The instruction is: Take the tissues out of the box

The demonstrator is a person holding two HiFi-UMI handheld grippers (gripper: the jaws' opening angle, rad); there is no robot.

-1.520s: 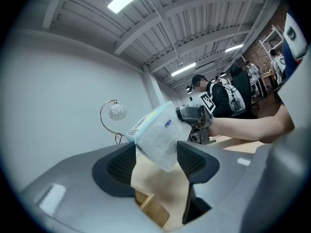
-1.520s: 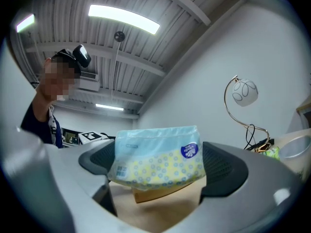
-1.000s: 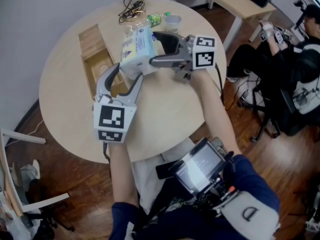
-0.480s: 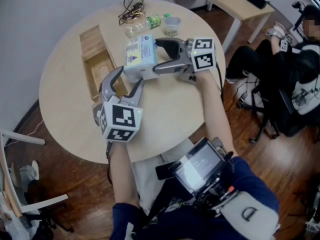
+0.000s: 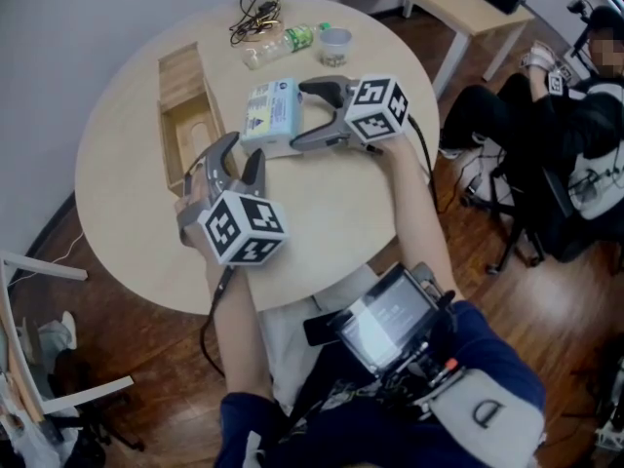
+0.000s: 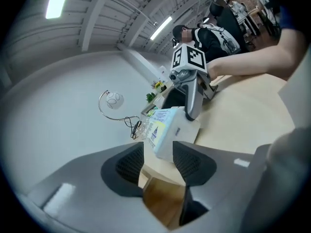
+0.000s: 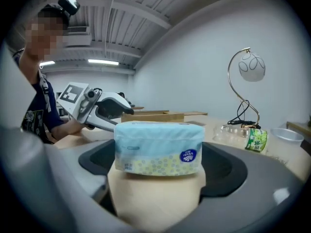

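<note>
A pale blue tissue pack (image 5: 271, 113) lies low on the round table (image 5: 331, 213), beside the open wooden box (image 5: 185, 130). My right gripper (image 5: 300, 115) is shut on the pack's near end, one finger on each side. In the right gripper view the tissue pack (image 7: 159, 147) fills the gap between the pads. My left gripper (image 5: 242, 149) hovers at the box's near corner and points at the pack. Its jaws have just been closing and still stand open, with nothing between them. The left gripper view has the tissue pack (image 6: 165, 130) beyond the fingertips.
A plastic bottle (image 5: 283, 45), a clear cup (image 5: 335, 45) and a tangle of black cable (image 5: 255, 13) sit at the table's far edge. A person sits on a chair (image 5: 575, 115) at the right. A screen device (image 5: 390, 320) rests on the lap below.
Both grippers have come down. The right one has brought the tissue pack from the air to the tabletop. The left gripper has rolled, and its jaws have narrowed.
</note>
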